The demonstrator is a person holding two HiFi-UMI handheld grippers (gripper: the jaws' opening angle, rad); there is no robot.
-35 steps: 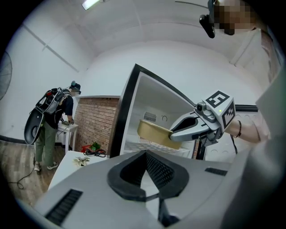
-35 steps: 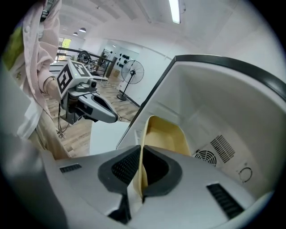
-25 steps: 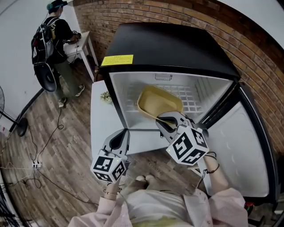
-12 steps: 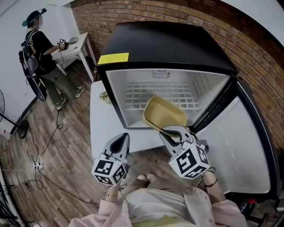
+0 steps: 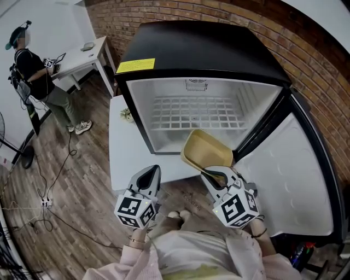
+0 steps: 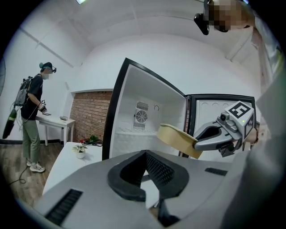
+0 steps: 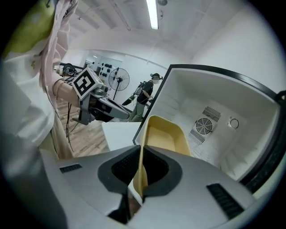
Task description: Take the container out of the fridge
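Left hand [image 5: 136,236]: low at the person's front, wrist under the marker cube, tongs pointing forward at the fridge.
Left tongs [image 5: 151,171]: jaws closed tip to tip, nothing between them; held in the air over the wooden floor [image 5: 71,186], just in front of the low white desk [image 5: 123,158].
Right tongs [image 5: 210,172]: jaws narrow, clamped on the near wall of the container [image 5: 205,150]; one pad inside the wall, one outside.
Right arm: pink sleeve [image 5: 273,257] low at the right, wrist behind the marker cube, tongs angled forward and up to the left.
Container: yellow, rectangular, open top, tilted. It hangs in the air just beyond the right tongs, outside the cavity, in front of its lower right corner. It is well apart from the left tongs, on their right.
Fridge [image 5: 202,52]: black top with a yellow label [image 5: 135,66], white cavity, wire shelf [image 5: 191,112] at the back.
Door [image 5: 284,180]: swung open to the right.
Low white desk: beside the fridge on the left, carrying a small plant [image 5: 127,115].
Background: brick wall [image 5: 229,16]; a person [image 5: 33,76] stands at a far desk [image 5: 82,57].
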